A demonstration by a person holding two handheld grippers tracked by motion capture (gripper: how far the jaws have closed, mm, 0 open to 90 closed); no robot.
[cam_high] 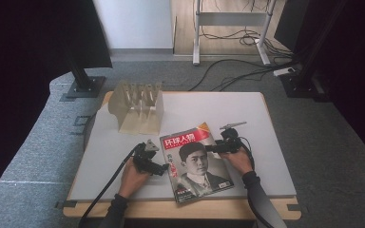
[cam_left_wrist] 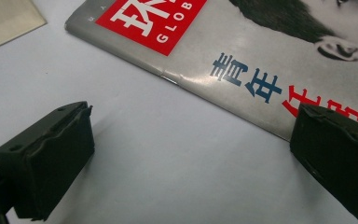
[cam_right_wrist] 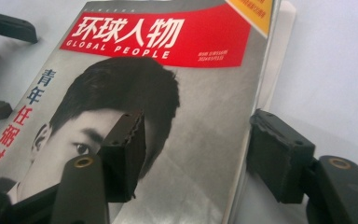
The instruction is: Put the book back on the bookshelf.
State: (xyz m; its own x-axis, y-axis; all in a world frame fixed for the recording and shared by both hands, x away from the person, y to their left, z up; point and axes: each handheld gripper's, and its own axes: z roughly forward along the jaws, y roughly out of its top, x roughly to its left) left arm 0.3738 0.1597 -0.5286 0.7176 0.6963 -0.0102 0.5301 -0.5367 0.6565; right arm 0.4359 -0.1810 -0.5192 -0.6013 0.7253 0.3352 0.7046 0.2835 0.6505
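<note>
Count: one magazine (cam_high: 197,164), one beige slotted file rack (cam_high: 138,107), two hand-held grippers, two hands. Magazine is "Global People", red title banner, greyscale portrait cover, lying flat and face up, slightly rotated, at the near centre of the table (cam_high: 218,107), bottom edge close to the table's front edge. Rack stands upright at the far left of the tabletop, well apart from the magazine. Surface is a light grey board on a wood-edged table; grey carpet around it, black stand bases at far left and far right, a white frame and loose cables on the floor behind, dark curtains on both sides. Left gripper (cam_high: 158,167) sits just left of the magazine's spine edge, low over the table; in the left gripper view its jaws are spread wide, one over bare tabletop and the other over the cover's edge by the red characters, gripping nothing. Right gripper (cam_high: 212,148) is at the magazine's right edge; in the right gripper view its jaws are spread wide, straddling that edge, one over the portrait, the other over the table beside the page edges, not closed on it; contact with the cover cannot be told
</note>
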